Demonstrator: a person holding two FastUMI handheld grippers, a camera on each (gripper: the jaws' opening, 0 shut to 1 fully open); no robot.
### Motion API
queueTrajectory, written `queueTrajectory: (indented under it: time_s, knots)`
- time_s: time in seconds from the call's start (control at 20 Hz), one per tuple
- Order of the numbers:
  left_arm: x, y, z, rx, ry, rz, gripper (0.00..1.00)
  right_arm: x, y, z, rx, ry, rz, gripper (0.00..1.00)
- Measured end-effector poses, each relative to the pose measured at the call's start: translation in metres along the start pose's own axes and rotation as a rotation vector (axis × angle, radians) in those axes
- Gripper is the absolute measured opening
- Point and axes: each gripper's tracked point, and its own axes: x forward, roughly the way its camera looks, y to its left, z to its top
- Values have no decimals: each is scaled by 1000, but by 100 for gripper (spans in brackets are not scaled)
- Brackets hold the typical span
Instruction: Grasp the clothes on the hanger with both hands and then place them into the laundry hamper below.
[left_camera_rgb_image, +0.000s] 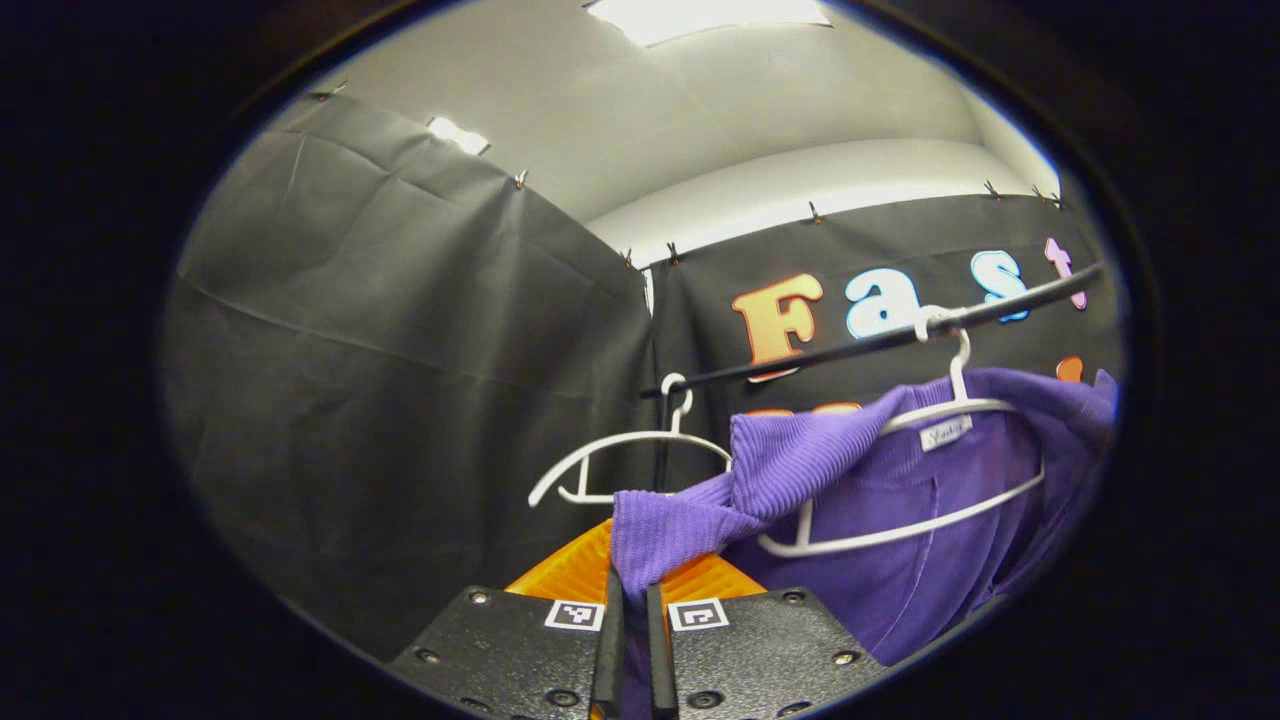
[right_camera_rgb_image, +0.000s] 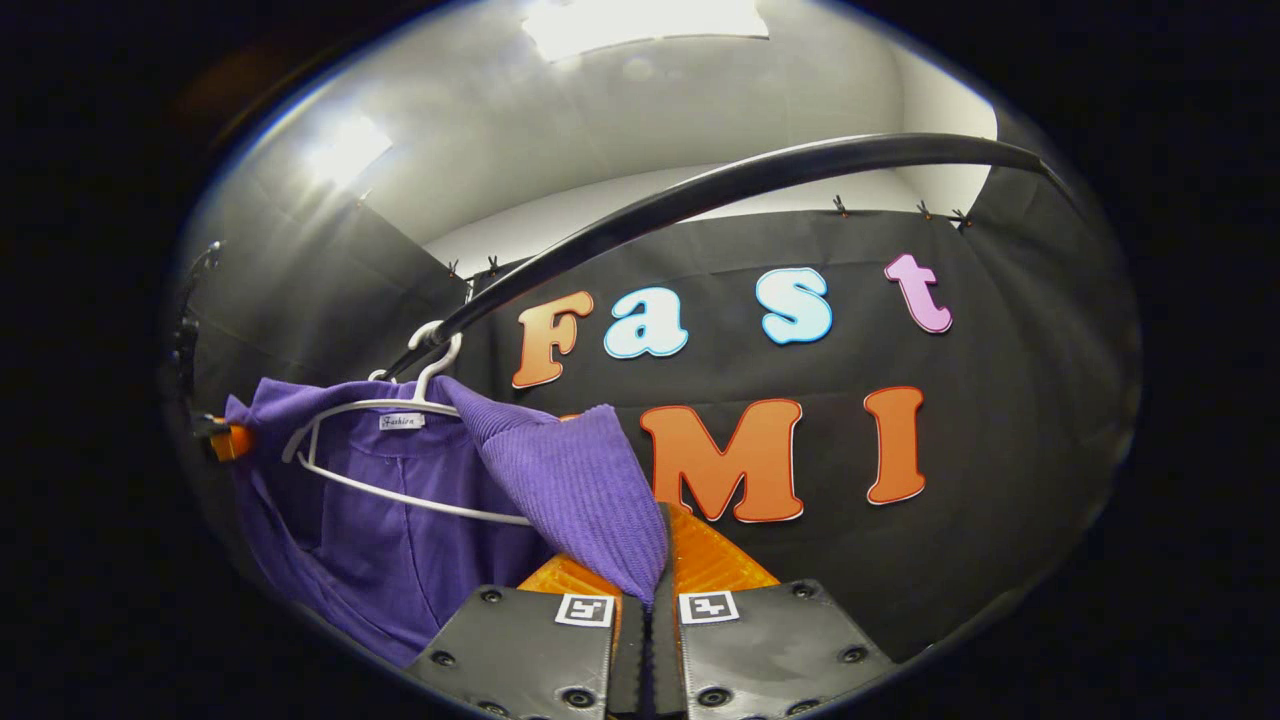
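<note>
Up at the black clothes rail (left_camera_rgb_image: 880, 340), I am pinching a fold of the purple ribbed knit garment (left_camera_rgb_image: 800, 460) in my left gripper (left_camera_rgb_image: 633, 600), its fingers drawn almost together with cloth between them. My right gripper (right_camera_rgb_image: 650, 585) is doing the same on the other shoulder, fingers nearly closed on a flap of the same knit (right_camera_rgb_image: 590, 490). The garment is draping over a white plastic hanger (left_camera_rgb_image: 900, 480), which is hooking on the rail.

To do this step well, I judge that I should be lifting both shoulders up and outward together, so the knit slides off the hanger's arms rather than dragging the hook along the rail. Ribbed knit stretches, so a slow, even pull is likely safer than a jerk; a snagged collar could swing the hanger off.

Beside it, an empty white plastic hanger (left_camera_rgb_image: 625, 460) is hanging on the same rail, near enough to get caught. Black cloth walls (left_camera_rgb_image: 400, 350) are closing the booth on all sides, under a pale ceiling with a bright light panel (left_camera_rgb_image: 710, 15). I am not seeing the hamper from here.
</note>
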Motion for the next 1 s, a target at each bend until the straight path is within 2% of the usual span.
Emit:
queueTrajectory:
  time_s: [0.05, 0.15, 0.25, 0.3, 0.45, 0.55, 0.65, 0.75, 0.85, 0.9, 0.95, 1.0]
  knots:
    - [9, 3, 10, 46, -34, -1, 10, 1, -1, 1, 2, -3, -6, 11]
    - [25, 0, 14, 142, -54, 3, 11, -2, -2, 0, 4, 8, -15, 10]
    - [35, -15, 0, 121, -31, -13, 13, -3, -3, 0, -2, 7, -23, 11]
    - [41, -19, -15, 76, -2, -16, 8, -5, -2, 1, -3, 7, -28, 11]
    - [59, -21, -83, -54, 162, -20, 12, -10, -1, 2, 0, 7, -30, 11]
    - [68, -45, -116, -194, 257, -73, 11, -3, 0, 3, -10, -1, -27, 11]
    - [67, -64, -131, -277, 298, -142, 11, -5, 4, 8, -30, -12, -24, 11]
    - [64, -73, -130, -386, 288, -180, 11, -20, 11, 15, -44, -10, -18, 11]
    - [67, -68, -121, -493, 255, -155, 10, -19, 10, 13, -45, -6, -20, 11]
    - [67, -66, -117, -583, 236, -139, 11, -13, 9, 10, -39, -2, -18, 6]
    - [67, -63, -115, -692, 207, -118, 11, -8, 9, 7, -32, 4, -14, 11]
    - [67, -60, -111, -773, 176, -100, 10, -5, 11, 6, -27, 10, -7, 11]
